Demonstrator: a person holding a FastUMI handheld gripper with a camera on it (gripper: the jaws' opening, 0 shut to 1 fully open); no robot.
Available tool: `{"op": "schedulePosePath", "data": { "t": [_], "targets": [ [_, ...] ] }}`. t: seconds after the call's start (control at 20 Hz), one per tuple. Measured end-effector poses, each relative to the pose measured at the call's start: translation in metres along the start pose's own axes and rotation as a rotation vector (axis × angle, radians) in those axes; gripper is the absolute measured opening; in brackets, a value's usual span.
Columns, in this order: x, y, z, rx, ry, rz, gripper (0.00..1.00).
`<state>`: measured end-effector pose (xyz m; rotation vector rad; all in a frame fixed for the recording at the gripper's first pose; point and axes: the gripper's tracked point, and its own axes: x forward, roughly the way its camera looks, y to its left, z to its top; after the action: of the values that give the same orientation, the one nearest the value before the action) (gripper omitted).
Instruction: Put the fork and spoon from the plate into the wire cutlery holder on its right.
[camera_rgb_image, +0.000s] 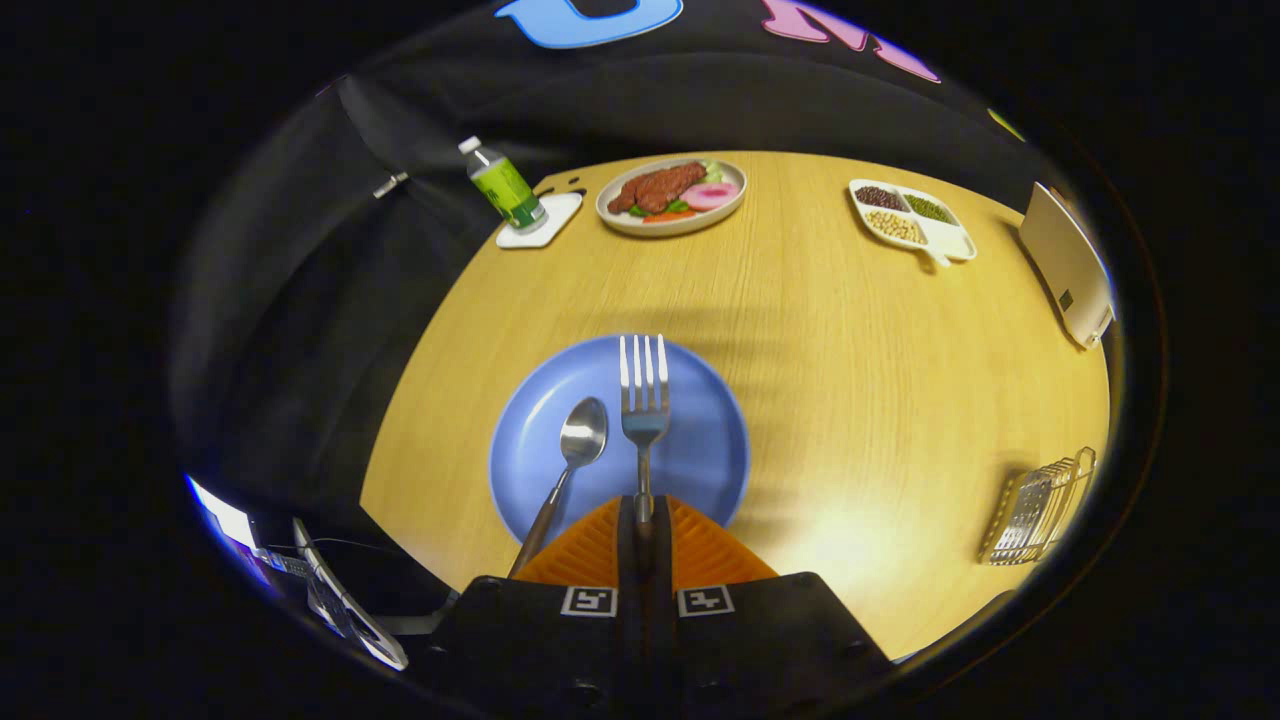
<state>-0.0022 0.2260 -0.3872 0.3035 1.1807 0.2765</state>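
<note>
the gripper (643, 520) has its fingers clenched on the handle of the silver metal fork (644, 400), tines over the round blue plate (700, 460). the silver spoon (580, 440) lies on that plate. neither, judging by this, is in the wire cutlery holder (1040, 505) well to the right on the wooden tabletop (850, 400).

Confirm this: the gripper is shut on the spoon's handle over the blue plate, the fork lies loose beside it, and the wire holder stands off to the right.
One thing is swapped. In the gripper view the gripper is shut on the fork handle, and it is the spoon that lies loose beside it on the blue plate. The wire holder does stand off to the right.
</note>
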Motion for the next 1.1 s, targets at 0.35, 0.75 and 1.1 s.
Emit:
{"op": "schedulePosePath", "data": {
  "t": [0.35,0.75,1.1],
  "targets": [
    [-0.110,-0.119,0.026,-0.091,-0.066,-0.102,0.07],
    [-0.185,-0.226,-0.026,-0.082,0.251,-0.187,0.07],
    [-0.187,-0.268,-0.074,-0.119,0.633,-0.248,0.07]
  ]
}}
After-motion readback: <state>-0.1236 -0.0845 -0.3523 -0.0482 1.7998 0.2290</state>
